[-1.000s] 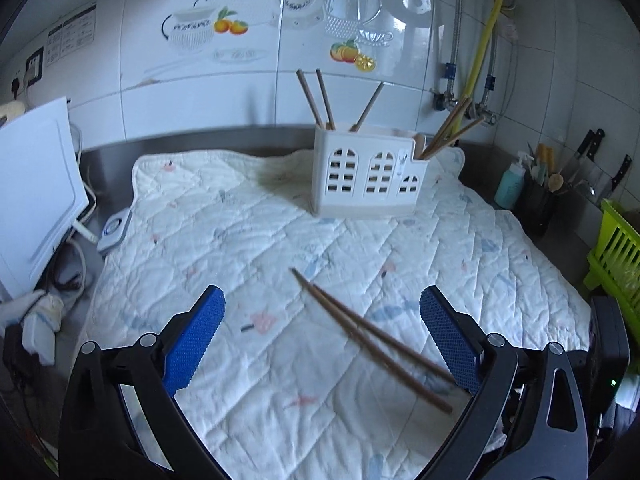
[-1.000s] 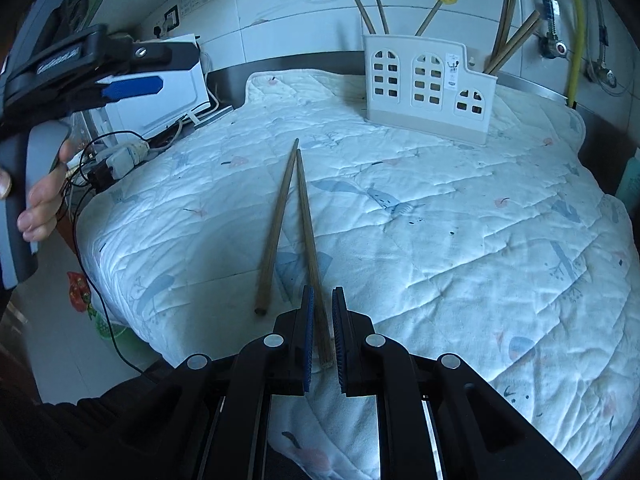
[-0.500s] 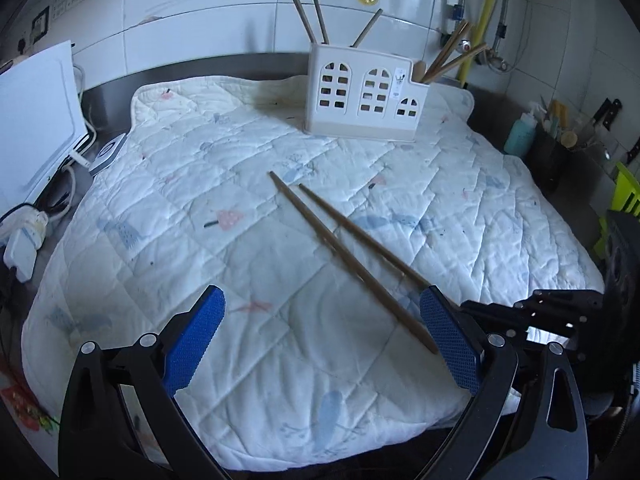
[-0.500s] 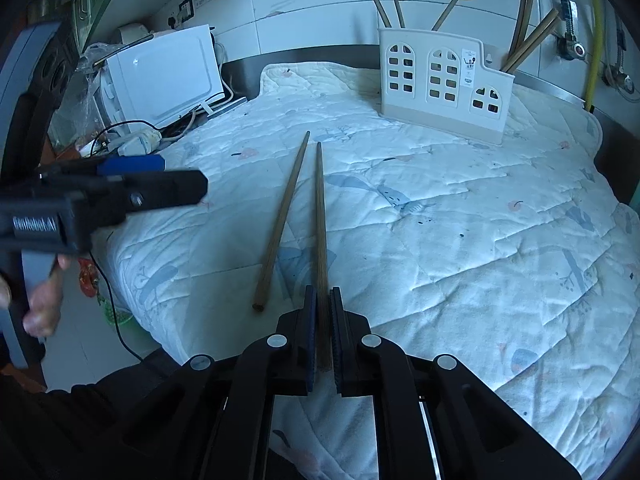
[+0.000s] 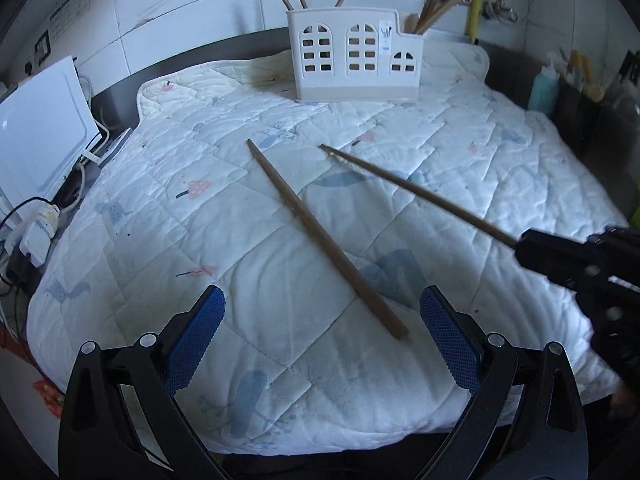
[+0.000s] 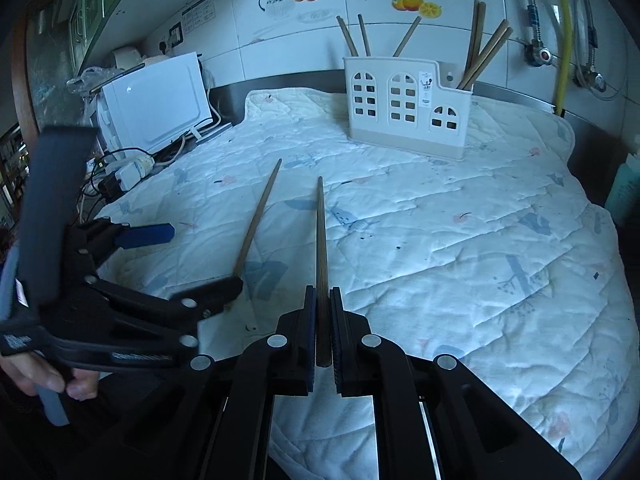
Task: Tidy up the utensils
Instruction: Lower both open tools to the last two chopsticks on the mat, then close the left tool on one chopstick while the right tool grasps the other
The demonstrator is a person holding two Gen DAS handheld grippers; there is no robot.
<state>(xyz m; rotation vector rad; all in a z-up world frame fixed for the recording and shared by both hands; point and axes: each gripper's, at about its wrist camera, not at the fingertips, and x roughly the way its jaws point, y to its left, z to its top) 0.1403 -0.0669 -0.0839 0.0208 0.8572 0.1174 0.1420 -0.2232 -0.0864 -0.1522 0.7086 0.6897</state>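
My right gripper [image 6: 321, 296] is shut on the thick end of a brown chopstick [image 6: 321, 248] and holds it off the quilt, tip toward the holder; the chopstick also shows in the left wrist view [image 5: 416, 190]. A second chopstick [image 5: 324, 236] lies on the quilt, also in the right wrist view [image 6: 258, 224]. My left gripper [image 5: 320, 336] is open, its jaws standing either side of that chopstick's near end. The white utensil holder [image 5: 354, 62] with several chopsticks stands at the back, also in the right wrist view [image 6: 404, 108].
A white quilted mat [image 5: 460, 152] covers the counter. A white appliance [image 5: 36, 128] with cables and a power strip stands left. A teal bottle [image 5: 542, 88] and a dark container stand right. Tiled wall and pipes are behind the holder.
My right gripper has lifted its chopstick off the quilt and swung it away from the other one. My left gripper has moved forward to the lying chopstick's near end.
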